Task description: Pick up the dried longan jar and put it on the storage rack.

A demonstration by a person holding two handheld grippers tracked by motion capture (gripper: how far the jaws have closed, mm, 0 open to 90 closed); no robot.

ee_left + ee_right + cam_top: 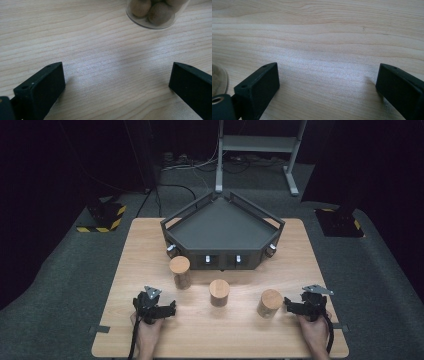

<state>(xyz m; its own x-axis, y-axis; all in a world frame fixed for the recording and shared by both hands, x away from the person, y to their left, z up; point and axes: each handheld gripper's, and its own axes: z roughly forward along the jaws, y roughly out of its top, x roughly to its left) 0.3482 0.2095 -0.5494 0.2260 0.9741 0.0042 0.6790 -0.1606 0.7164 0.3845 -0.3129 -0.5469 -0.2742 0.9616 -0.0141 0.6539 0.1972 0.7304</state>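
Three clear jars with round wooden lids stand on the wooden table (pixel 300 270): a left jar (pixel 180 271), a middle jar (pixel 219 292) and a right jar (pixel 270 303). My left gripper (pixel 155 306) rests near the front left, open, nothing between its jaws. In the left gripper view the open gripper (pixel 117 75) sits over bare wood, and a jar holding wooden balls (pixel 156 12) stands ahead to the right. My right gripper (pixel 307 307) is open just right of the right jar. In the right gripper view the gripper (pixel 328 75) is empty, with a jar's edge (pixel 218 77) at far left.
A dark five-sided tray (pixel 222 227) with raised walls sits at the back centre of the table. Grey carpet surrounds the table, with a metal stand (pixel 257 145) behind and yellow-black striped bases (pixel 102 217) on the floor. Bare wood lies between the jars and the front edge.
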